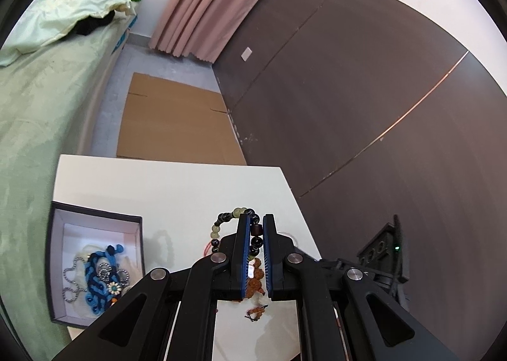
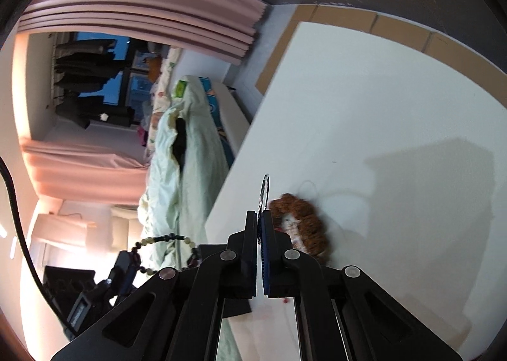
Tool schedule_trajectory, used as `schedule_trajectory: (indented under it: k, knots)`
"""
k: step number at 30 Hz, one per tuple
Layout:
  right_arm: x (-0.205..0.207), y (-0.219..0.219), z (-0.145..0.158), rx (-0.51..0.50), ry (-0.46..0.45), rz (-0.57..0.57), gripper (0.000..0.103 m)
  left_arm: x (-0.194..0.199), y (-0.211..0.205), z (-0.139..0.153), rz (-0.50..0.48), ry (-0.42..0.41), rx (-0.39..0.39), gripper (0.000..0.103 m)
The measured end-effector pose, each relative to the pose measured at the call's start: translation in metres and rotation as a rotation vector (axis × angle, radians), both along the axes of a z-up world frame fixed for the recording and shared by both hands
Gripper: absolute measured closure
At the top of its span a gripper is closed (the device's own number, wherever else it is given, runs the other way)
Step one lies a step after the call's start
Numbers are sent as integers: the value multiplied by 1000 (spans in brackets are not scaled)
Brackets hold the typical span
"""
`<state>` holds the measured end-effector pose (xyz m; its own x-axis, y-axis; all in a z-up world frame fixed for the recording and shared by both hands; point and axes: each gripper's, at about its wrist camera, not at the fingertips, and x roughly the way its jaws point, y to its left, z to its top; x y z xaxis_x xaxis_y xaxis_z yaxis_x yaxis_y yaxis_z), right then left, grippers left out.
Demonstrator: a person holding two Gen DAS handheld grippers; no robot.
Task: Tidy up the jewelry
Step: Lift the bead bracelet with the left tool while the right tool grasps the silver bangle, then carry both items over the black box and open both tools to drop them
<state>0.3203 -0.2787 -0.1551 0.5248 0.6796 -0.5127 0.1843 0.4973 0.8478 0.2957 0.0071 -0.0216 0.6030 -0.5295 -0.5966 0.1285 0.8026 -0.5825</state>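
My left gripper (image 1: 256, 226) is shut on a bracelet of black and pale green beads (image 1: 226, 220) and holds it above the white table (image 1: 177, 183). A brown bead bracelet (image 1: 255, 281) lies on the table under the jaws. An open dark box (image 1: 95, 218) at the left holds blue braided cords (image 1: 101, 272) and a ball chain (image 1: 71, 278). My right gripper (image 2: 260, 218) is shut on a thin silver ring (image 2: 264, 186), next to the brown bead bracelet (image 2: 304, 218). The left gripper with the beaded bracelet (image 2: 164, 239) shows at the lower left of the right wrist view.
A bed with green bedding (image 1: 47, 91) runs along the table's left side. Flat cardboard (image 1: 174, 120) lies on the floor beyond the table. A dark panelled wall (image 1: 364, 91) and pink curtains (image 1: 202, 3) stand behind.
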Motion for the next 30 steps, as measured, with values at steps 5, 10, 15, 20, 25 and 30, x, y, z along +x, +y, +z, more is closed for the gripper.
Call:
schedule_trajectory:
  k: [5, 10, 15, 20, 25, 30]
  knots:
    - [-2, 9, 17, 10, -60, 30, 99, -12, 6, 8, 14, -10, 19, 96]
    - [-3, 23, 27, 38, -107, 86, 99, -26, 22, 19, 46, -20, 44, 95]
    - [-5, 41, 33, 57, -144, 140, 99, -36, 41, 31, 82, -33, 64, 95]
    - [-6, 57, 35, 69, -156, 182, 99, -45, 59, 33, 127, -26, 84, 95]
    - [-8, 76, 35, 66, -167, 229, 99, -45, 70, 20, 153, 3, 102, 95]
    - [-7, 93, 33, 58, -166, 269, 99, -42, 78, 0, 178, 30, 113, 95]
